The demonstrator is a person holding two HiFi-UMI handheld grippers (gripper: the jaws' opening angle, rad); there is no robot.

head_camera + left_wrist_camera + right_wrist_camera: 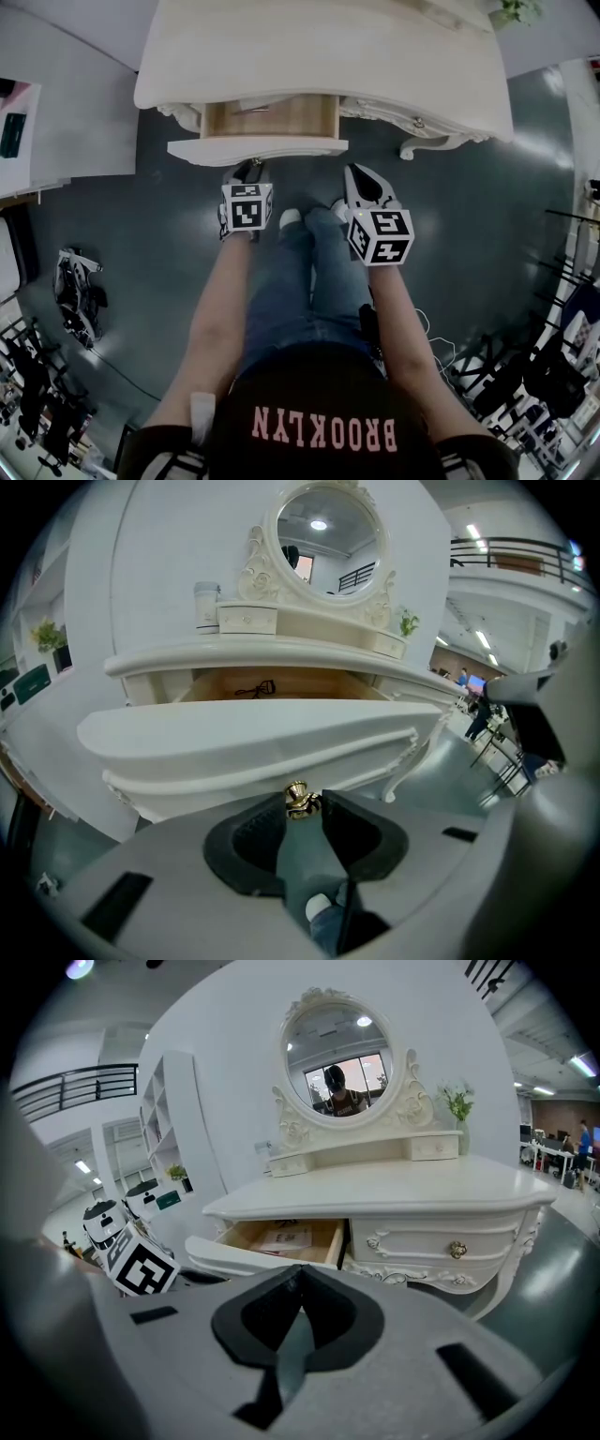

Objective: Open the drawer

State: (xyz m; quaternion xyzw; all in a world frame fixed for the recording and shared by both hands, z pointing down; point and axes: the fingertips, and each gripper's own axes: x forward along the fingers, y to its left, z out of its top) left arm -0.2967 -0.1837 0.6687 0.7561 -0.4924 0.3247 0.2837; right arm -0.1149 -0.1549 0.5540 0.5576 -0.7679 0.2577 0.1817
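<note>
The drawer [258,148] of the table [319,56] stands pulled out. "BROOKLYN" is printed on the shirt [323,431]. The drawer's gold knob [297,803] is clamped at the left gripper's [249,172] jaw tips. The right gripper's [298,1271] jaws are closed, empty, with the drawer ahead-left.

Dressing table [319,47]: cream-white throughout, with carved scroll trim in the same tone. Drawer [272,117]: pale honey wood inside, white front. Knob [298,800]: polished gold. The second knob [457,1250], on the neighbouring drawer front, matches it. Left gripper [302,806] and right gripper [298,1274]: light grey bodies, black jaw pads. Marker cube [247,205] on each: white, printed with black square patterns. Floor [469,197]: dark glossy grey. Jeans [291,300]: mid blue. Shirt [319,384]: black, pink lettering.
</note>
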